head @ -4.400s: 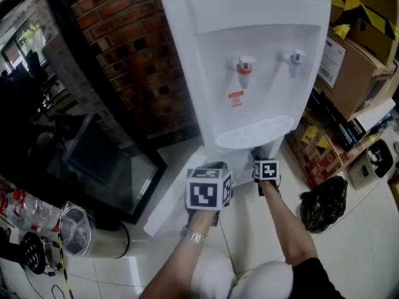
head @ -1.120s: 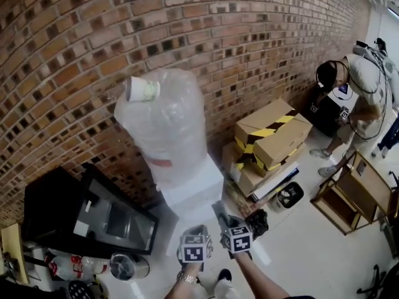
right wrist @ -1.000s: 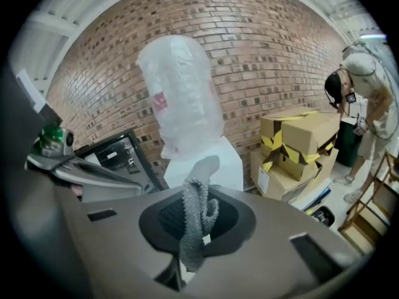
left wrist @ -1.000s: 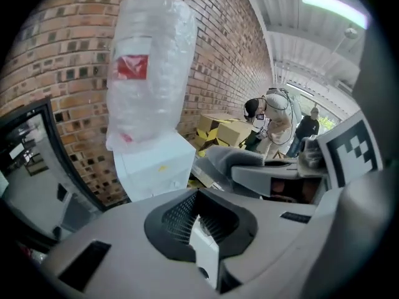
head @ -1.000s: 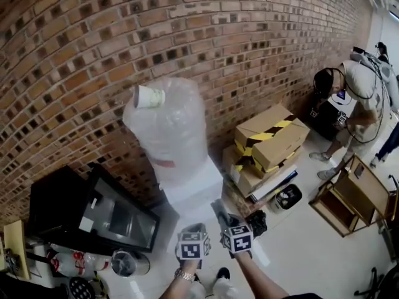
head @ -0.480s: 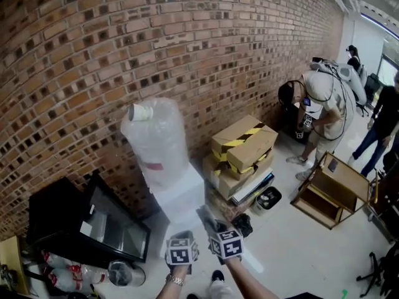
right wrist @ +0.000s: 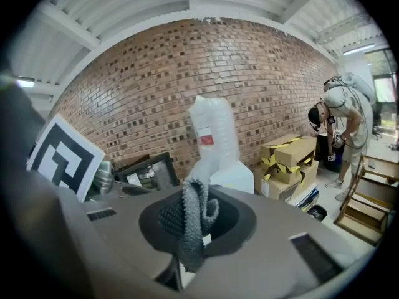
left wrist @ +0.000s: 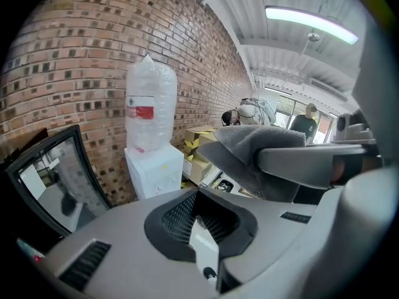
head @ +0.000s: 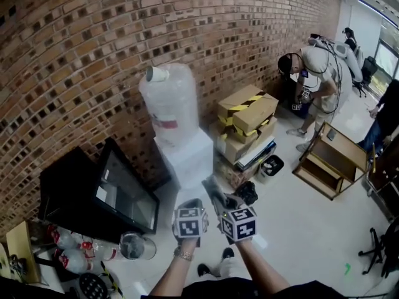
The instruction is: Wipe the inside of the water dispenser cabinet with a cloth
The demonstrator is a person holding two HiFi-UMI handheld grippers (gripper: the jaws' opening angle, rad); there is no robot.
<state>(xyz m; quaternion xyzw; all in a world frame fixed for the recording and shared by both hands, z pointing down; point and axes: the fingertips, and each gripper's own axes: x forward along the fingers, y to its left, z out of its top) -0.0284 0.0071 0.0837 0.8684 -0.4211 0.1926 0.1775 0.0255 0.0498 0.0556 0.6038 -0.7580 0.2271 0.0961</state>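
Nearest the camera, the right gripper (right wrist: pixel 192 230) has its fingers (right wrist: pixel 163 220) clamped together on the cloth (right wrist: pixel 196 220). This is a grey knitted cloth, and a bunched fold of it stands up out of the dark recess between the two pads while its lower end is pinched in the slit below. In the head view the cloth (head: pixel 247 192) shows as a dark bundle at the front of the right gripper (head: pixel 216 195), held above the pale floor (head: pixel 293 229).

Just beside it, the left gripper (left wrist: pixel 199 232) has its fingers (left wrist: pixel 174 220) drawn together to a narrow slit with nothing between them. The cloth (left wrist: pixel 249 157) appears in this view up and to the right, apart from the left fingers. From above, the left gripper (head: pixel 190 205) lies level with the right one.

Farther on, well apart from both grippers, the water dispenser (head: pixel 187 157) stands against the brick wall (head: pixel 93 42). It carries a plastic-wrapped bottle (head: pixel 171 104) with a paper cup (head: pixel 156 74) on top. The inside of its cabinet cannot be seen, and the cloth is nowhere near it.

To its left stands a black-framed glass-fronted cabinet (head: pixel 106 192), with a glass jar (head: pixel 134 246) on the floor near it. To its right is a stack of cardboard boxes (head: pixel 246 114) banded in yellow and black tape.

Farthest off, beyond a wooden crate (head: pixel 330 161), a person (head: pixel 318 61) bends forward.
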